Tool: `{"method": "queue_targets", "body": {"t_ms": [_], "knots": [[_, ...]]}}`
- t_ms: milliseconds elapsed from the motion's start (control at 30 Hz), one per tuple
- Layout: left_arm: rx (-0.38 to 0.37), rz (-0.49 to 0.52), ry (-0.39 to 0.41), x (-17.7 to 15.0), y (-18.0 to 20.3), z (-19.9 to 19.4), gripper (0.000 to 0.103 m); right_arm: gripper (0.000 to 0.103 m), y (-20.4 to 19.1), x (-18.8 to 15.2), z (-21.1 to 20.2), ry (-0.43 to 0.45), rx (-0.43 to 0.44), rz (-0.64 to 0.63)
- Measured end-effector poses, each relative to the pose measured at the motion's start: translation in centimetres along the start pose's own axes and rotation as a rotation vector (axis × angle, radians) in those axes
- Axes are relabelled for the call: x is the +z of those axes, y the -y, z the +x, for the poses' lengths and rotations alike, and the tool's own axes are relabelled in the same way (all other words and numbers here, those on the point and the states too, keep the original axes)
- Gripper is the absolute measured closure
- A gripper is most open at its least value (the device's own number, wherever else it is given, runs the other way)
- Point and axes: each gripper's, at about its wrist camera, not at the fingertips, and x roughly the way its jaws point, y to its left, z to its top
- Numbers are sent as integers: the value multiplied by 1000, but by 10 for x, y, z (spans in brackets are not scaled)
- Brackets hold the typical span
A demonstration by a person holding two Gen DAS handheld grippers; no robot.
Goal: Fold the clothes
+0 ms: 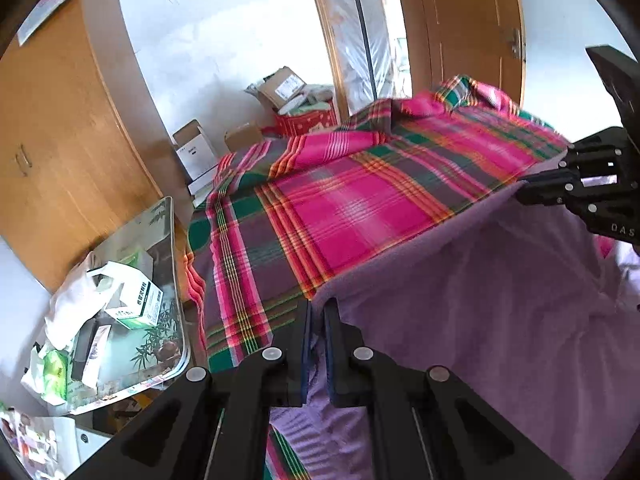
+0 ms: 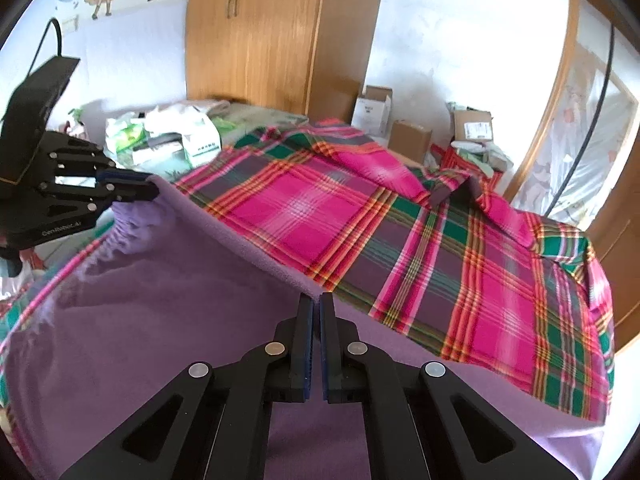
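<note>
A purple fleece garment point(image 1: 460, 280) point(image 2: 140, 280) is stretched taut above a bed spread with a pink, green and purple plaid sheet point(image 1: 320, 200) point(image 2: 360, 208). My left gripper point(image 1: 318, 306) is shut on one corner of the garment's upper edge; in the right wrist view it appears at the left point(image 2: 154, 189), pinching that corner. My right gripper point(image 2: 317, 298) is shut on the other end of the same edge, and it shows at the right of the left wrist view point(image 1: 520, 194). The cloth hangs down from that held edge toward me.
A glass-topped side table point(image 1: 168, 240) loaded with boxes and bags stands left of the bed. A wooden wardrobe point(image 2: 272, 28), cardboard boxes point(image 2: 376, 108) and a red bin point(image 1: 308, 122) line the far wall. A wooden door point(image 1: 472, 20) is at the far right.
</note>
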Motion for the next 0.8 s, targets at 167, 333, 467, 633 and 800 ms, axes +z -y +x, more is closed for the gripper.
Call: {"method": "queue_targets", "body": {"t_ms": [167,333,467,633,800], "knots": [[11,-11,31,-5,8,-25,97,100,-14,-10,-34,51,0,-10],[25,4,66,-13,17,-48,97,100,-24,-22,-56,74,4,0],[34,3,80,-20,24,-64,97,100,-33,-32,-74,90,8,5],[42,2,93,-31,33,-83,97,100,-46,-44,-96,115,12,1],[60,-1,120,-45,42,-104,97,100,-59,-55,-118,136,12,-11]]}}
